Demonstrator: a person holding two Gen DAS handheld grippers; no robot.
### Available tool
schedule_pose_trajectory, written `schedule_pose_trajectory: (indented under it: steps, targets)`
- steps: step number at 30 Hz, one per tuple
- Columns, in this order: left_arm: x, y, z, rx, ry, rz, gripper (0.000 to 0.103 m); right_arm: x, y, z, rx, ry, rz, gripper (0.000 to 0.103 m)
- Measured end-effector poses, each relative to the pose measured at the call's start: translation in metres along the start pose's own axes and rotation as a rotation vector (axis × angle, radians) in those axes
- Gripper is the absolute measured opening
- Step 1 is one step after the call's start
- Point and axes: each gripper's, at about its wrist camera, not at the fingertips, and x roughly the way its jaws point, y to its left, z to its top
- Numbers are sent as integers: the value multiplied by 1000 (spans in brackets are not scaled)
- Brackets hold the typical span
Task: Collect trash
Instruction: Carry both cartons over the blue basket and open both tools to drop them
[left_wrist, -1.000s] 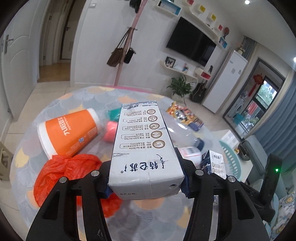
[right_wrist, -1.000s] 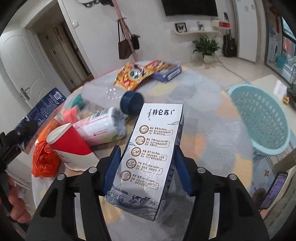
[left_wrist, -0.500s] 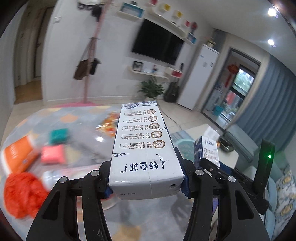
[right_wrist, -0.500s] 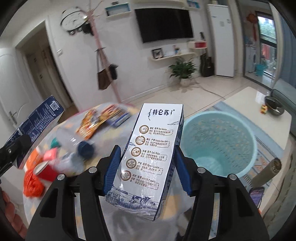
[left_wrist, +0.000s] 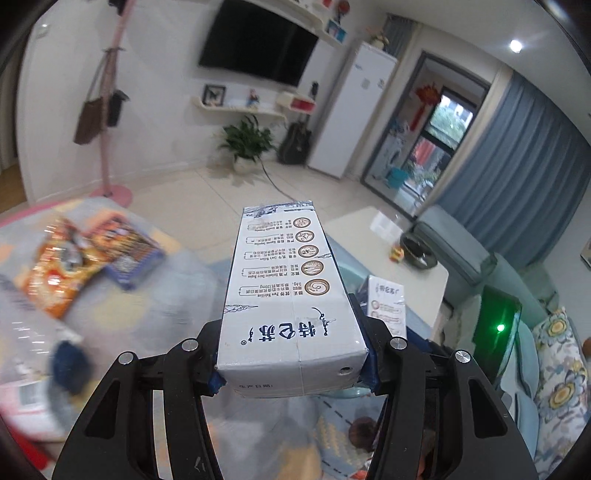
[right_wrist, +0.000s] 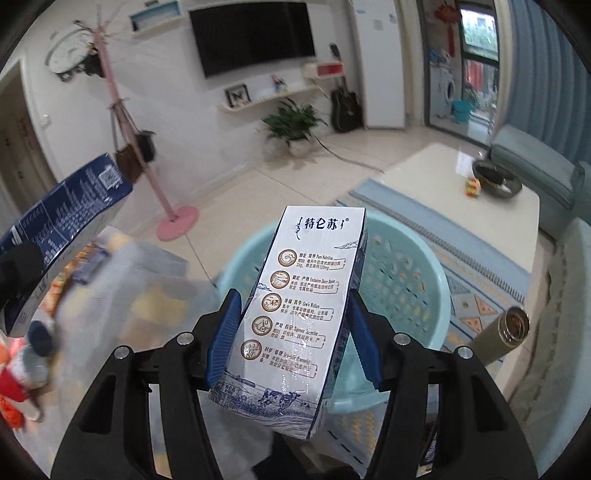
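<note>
My left gripper (left_wrist: 293, 369) is shut on a white and blue milk carton (left_wrist: 284, 295) and holds it in the air past the table's edge. My right gripper (right_wrist: 295, 332) is shut on a second milk carton (right_wrist: 299, 314), held above the light blue laundry basket (right_wrist: 406, 284) on the floor. The left carton also shows at the left of the right wrist view (right_wrist: 62, 229). The right carton shows behind the left one (left_wrist: 388, 302).
The round table (left_wrist: 147, 295) holds snack packets (left_wrist: 66, 266), a blue-capped bottle (left_wrist: 70, 365) and more trash at the left. A red cup (right_wrist: 11, 384) lies there too. A low white coffee table (right_wrist: 461, 192), a thermos (right_wrist: 502, 339) and a sofa stand to the right.
Both grippers have swung right, away from the table's trash, each still holding its carton. The right carton now hangs over the basket.
</note>
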Motion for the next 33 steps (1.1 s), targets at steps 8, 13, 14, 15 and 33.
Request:
schedule_pose_trajectory:
  steps: [8, 13, 14, 15, 33]
  targets:
    - [69, -12, -4, 7, 131, -34, 52, 47, -19, -10, 39, 110, -36, 56]
    - [76, -17, -4, 9, 135, -26, 60, 47, -27, -8, 68, 119, -30, 57]
    - [72, -17, -4, 12, 126, -22, 60, 44, -30, -7, 79, 115, -32, 61]
    - [69, -17, -7, 14, 120, -22, 60, 41, -32, -6, 88, 106, -32, 63]
    - [-103, 0, -43, -38, -129, 61, 63, -77, 34, -18, -57, -63, 96, 63]
